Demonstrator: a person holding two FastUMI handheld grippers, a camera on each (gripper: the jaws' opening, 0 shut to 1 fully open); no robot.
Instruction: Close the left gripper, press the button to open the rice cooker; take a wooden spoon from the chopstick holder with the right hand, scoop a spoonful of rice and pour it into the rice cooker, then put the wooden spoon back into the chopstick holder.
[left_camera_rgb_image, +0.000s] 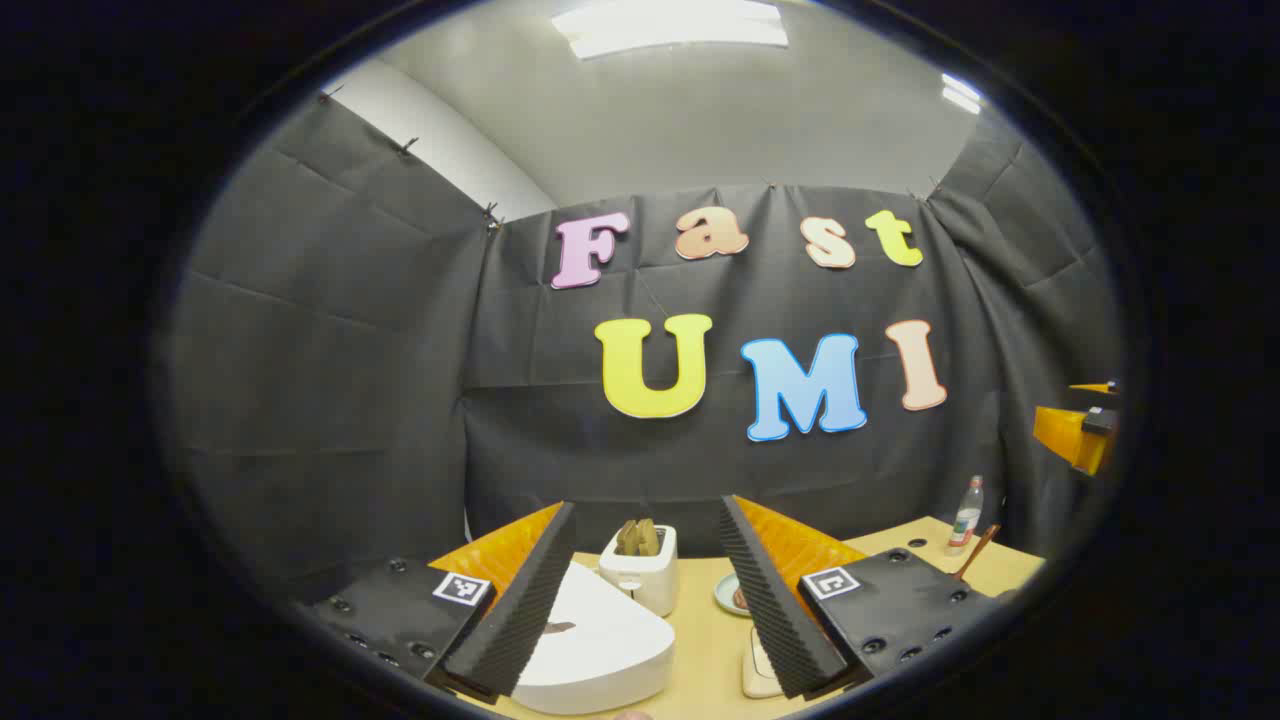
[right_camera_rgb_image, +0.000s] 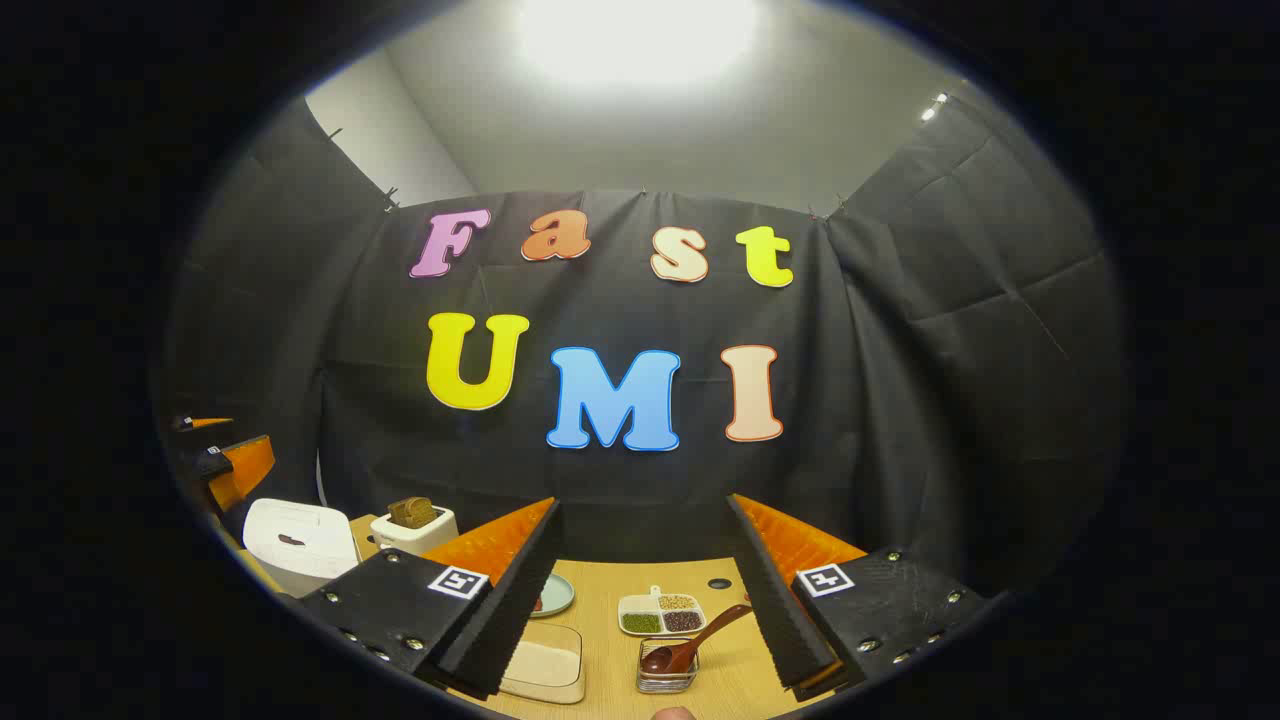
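The white rice cooker (left_camera_rgb_image: 590, 645) sits with its lid down, low between the fingers of my left gripper (left_camera_rgb_image: 648, 508), which is open and holds nothing. In the right gripper view the cooker (right_camera_rgb_image: 295, 545) stands at the far left. The wooden spoon (right_camera_rgb_image: 695, 640) leans in a small clear chopstick holder (right_camera_rgb_image: 668, 672) just ahead of my right gripper (right_camera_rgb_image: 643, 503), which is open and empty, above the table. A shallow container of rice (right_camera_rgb_image: 545, 665) lies left of the holder. The spoon's handle (left_camera_rgb_image: 975, 552) pokes up at the right of the left gripper view.
A white toaster (left_camera_rgb_image: 640, 570) with bread stands behind the cooker. A small plate (right_camera_rgb_image: 555, 595) and a divided dish of grains (right_camera_rgb_image: 660, 615) lie mid-table. A bottle (left_camera_rgb_image: 966, 515) stands at the far right corner. The wooden table (right_camera_rgb_image: 620, 585) ends at the black cloth wall.
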